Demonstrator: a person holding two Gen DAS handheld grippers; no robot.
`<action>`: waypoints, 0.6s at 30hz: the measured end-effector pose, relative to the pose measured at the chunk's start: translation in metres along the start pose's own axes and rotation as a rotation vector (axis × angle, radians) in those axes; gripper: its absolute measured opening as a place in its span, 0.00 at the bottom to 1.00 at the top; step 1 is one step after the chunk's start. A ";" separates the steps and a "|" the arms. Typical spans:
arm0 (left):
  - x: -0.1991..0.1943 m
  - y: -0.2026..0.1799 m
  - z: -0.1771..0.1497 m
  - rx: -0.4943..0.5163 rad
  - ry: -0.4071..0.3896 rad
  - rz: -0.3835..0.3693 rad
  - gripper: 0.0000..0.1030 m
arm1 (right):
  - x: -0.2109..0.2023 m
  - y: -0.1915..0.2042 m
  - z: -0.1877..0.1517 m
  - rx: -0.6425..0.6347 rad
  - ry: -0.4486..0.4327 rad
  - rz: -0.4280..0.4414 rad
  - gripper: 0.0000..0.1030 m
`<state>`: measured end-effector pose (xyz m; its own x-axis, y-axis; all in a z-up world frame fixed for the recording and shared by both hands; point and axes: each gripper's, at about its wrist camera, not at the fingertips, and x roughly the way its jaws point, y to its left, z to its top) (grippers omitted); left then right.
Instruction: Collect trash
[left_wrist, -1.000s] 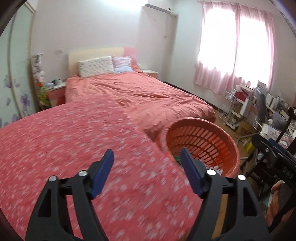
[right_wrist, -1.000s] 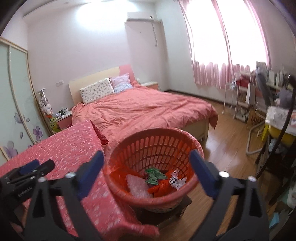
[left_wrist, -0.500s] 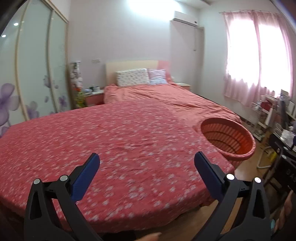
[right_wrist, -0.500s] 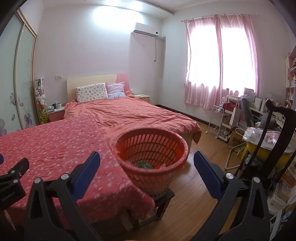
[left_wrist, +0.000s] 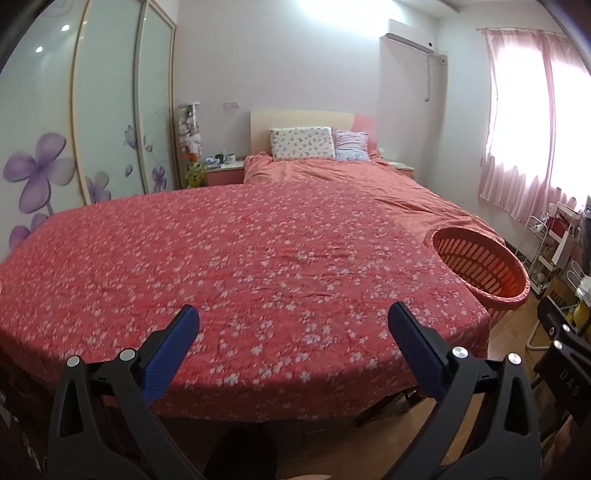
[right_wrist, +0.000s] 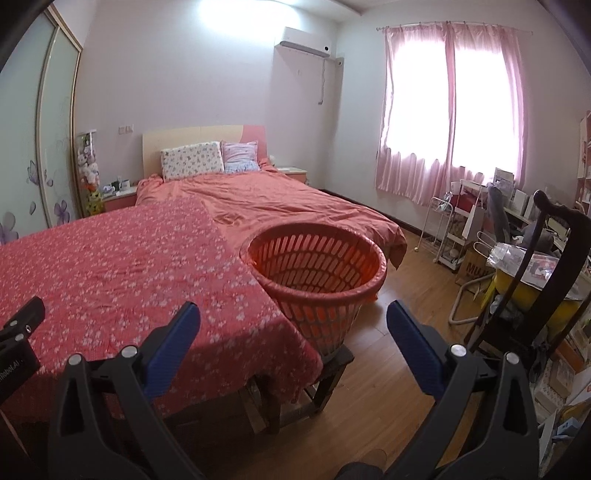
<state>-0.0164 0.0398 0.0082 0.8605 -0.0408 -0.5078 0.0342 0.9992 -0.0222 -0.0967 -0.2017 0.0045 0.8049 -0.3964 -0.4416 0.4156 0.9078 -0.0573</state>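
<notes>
Your left gripper (left_wrist: 293, 328) stands wide apart, its blue pads having just spread to that width, with nothing between them; it hangs over the near edge of the table's red floral cloth (left_wrist: 258, 258). Your right gripper (right_wrist: 293, 325) is spread just as wide and also holds nothing; it points over the cloth's right corner and the wooden floor (right_wrist: 388, 387).

Writing is scarce. On the black body of the left gripper, seen at the left edge of the right wrist view, part of a pale word shows, but too little to read with certainty. On the right gripper's body at the right edge of the left wrist view there are pale letters, blurred. A brown cardboard box (right_wrist: 474, 267) by the white wire rack carries dark letters starting "MU"; the rest is hidden.

The orange slatted basket (right_wrist: 317, 273) stands just beyond the table's right end on a low dark wooden stand (right_wrist: 332, 365). From your right gripper it lies ahead, between the fingers and slightly left of centre, and apart from them. From your left gripper it sits far to the right (left_wrist: 480, 267), well apart. Its contents cannot be made out from here.
</notes>
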 end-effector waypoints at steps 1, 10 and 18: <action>-0.001 0.003 -0.002 -0.005 0.003 0.000 0.98 | 0.000 0.000 0.000 -0.001 0.004 0.001 0.96; -0.002 0.003 -0.007 -0.012 0.021 0.012 0.98 | 0.009 -0.006 -0.001 0.009 0.039 -0.002 0.96; -0.002 0.000 -0.007 -0.009 0.028 0.020 0.98 | 0.011 -0.008 0.000 0.007 0.037 -0.004 0.96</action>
<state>-0.0219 0.0399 0.0030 0.8464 -0.0213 -0.5321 0.0127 0.9997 -0.0199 -0.0914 -0.2132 -0.0003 0.7869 -0.3944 -0.4745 0.4218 0.9051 -0.0527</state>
